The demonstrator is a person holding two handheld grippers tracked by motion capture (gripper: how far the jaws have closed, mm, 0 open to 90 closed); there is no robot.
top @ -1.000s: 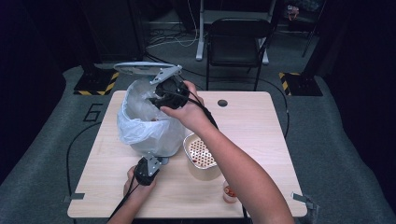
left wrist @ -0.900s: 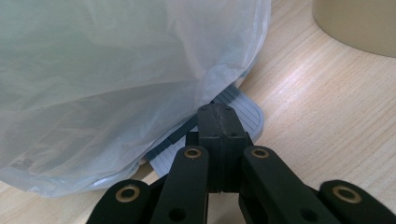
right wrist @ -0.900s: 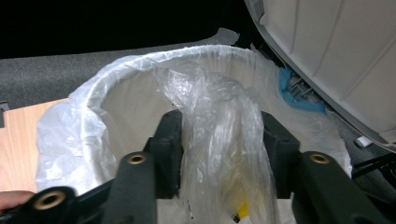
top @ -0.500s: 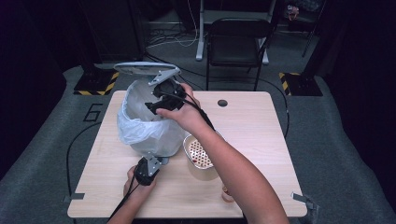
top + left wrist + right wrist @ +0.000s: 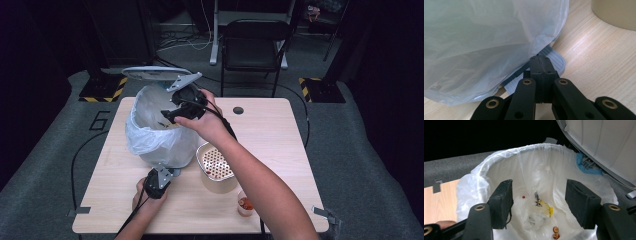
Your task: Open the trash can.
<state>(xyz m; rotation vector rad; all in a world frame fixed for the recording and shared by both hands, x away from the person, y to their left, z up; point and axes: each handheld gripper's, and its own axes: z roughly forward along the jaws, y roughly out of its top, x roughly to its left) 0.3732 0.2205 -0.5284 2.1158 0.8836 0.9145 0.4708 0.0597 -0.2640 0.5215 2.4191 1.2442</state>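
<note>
Dark room, pale wooden table (image 5: 280,140). Left gripper (image 5: 541,68), jaws together, presses the bin's pedal (image 5: 554,58), lid up. Right gripper (image 5: 537,202) hangs spread and empty over the bin (image 5: 160,135); scraps (image 5: 540,206) already lie inside, cup (image 5: 245,204) seemingly left.

A recording studio or laboratory bay: a light wooden desk (image 5: 280,145) stands on grey carpet (image 5: 360,150) against dark surroundings, with a black folding chair (image 5: 255,47), yellow-and-black striped floor markers (image 5: 102,92) and loose white cables (image 5: 185,42) behind it.
</note>
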